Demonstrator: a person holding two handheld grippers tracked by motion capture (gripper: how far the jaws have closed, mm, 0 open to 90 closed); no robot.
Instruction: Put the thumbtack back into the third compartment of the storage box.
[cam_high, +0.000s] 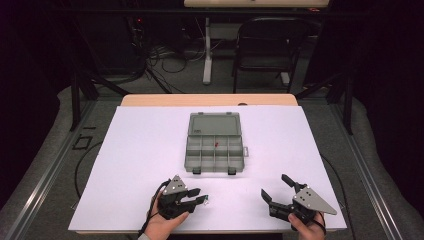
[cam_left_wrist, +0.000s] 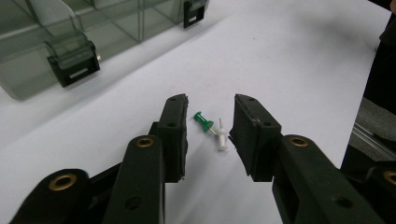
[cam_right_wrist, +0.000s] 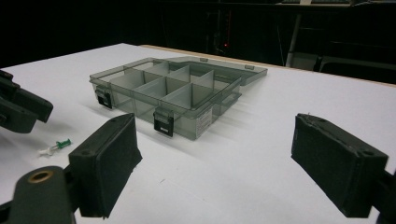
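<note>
On the white tabletop (cam_high: 140, 150), my left gripper (cam_left_wrist: 210, 126) straddles green (cam_left_wrist: 202, 121) and white pushpins (cam_left_wrist: 222, 139), fingers parted to pinch one; right gripper (cam_right_wrist: 215, 163) waits, spread wide.

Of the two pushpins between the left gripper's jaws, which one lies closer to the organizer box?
The green pushpin: it lies on the box's side of the pair; the white pushpin sits farther back between the left gripper jaws.

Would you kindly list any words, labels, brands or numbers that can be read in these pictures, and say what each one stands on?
No text here can be read.
White sticker on the side wall of the organizer box: print too small and blurred to read.
Light patch on the box's open lid: too small to read.
Latches, push pins and both grippers: no markings visible.
</note>
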